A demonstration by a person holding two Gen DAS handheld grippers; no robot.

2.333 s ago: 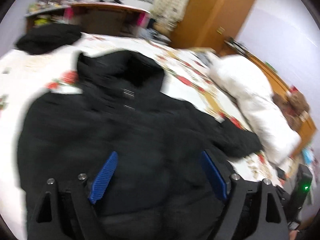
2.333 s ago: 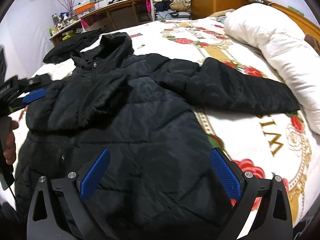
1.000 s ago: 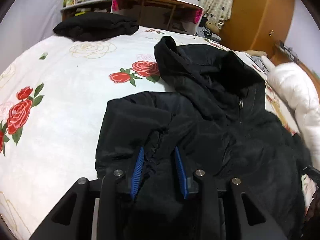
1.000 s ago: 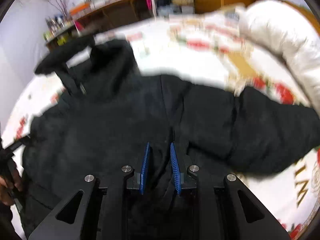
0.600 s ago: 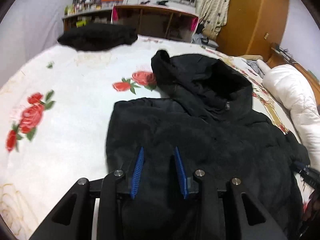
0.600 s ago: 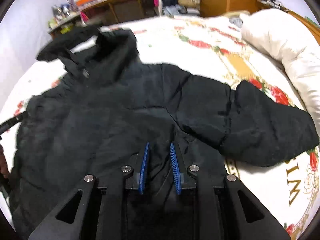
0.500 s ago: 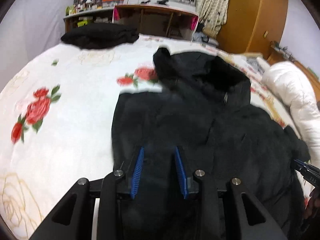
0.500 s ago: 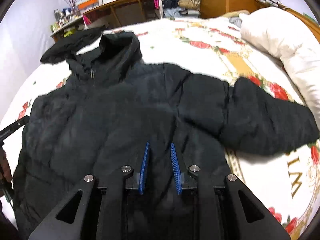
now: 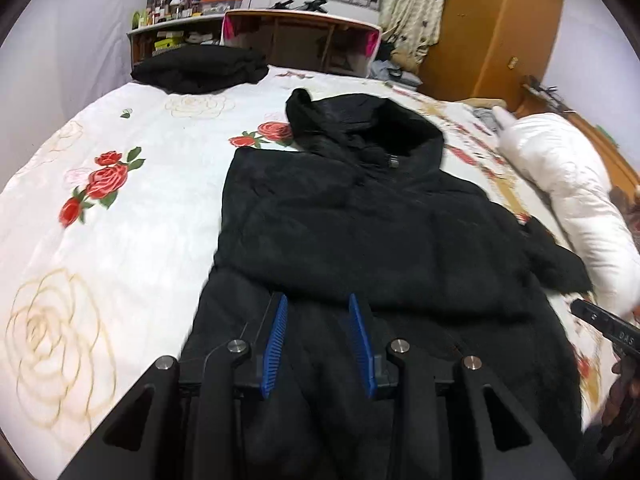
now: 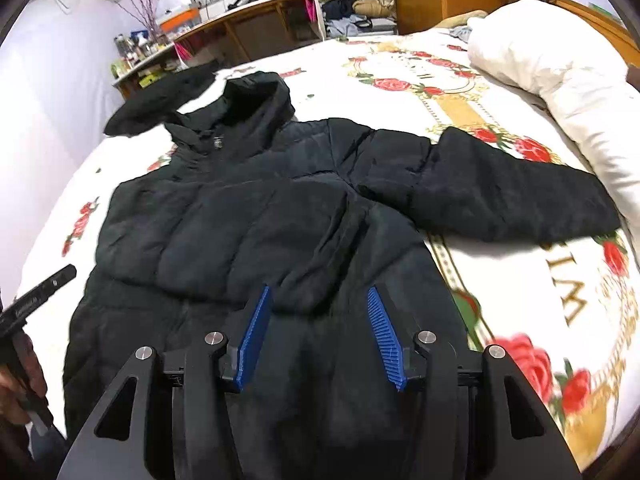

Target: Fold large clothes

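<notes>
Black hooded jacket (image 10: 280, 216) lies flat on the rose-print bed (image 9: 120, 208), one sleeve folded across the chest, the other stretched toward the white pillow (image 10: 560, 80). Left hand-held gripper (image 9: 318, 340) part open, nothing pinched. Right hand-held gripper (image 10: 318, 336) has just been opening, pads clear of the fabric. Folded black garment (image 9: 200, 68) at the bed's far edge.

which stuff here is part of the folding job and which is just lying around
Part of the job:
- black hooded jacket
- its spread sleeve
- bed cover it lies on

Lying about:
- folded black garment
- white duvet
- cluttered desk
- wardrobe
</notes>
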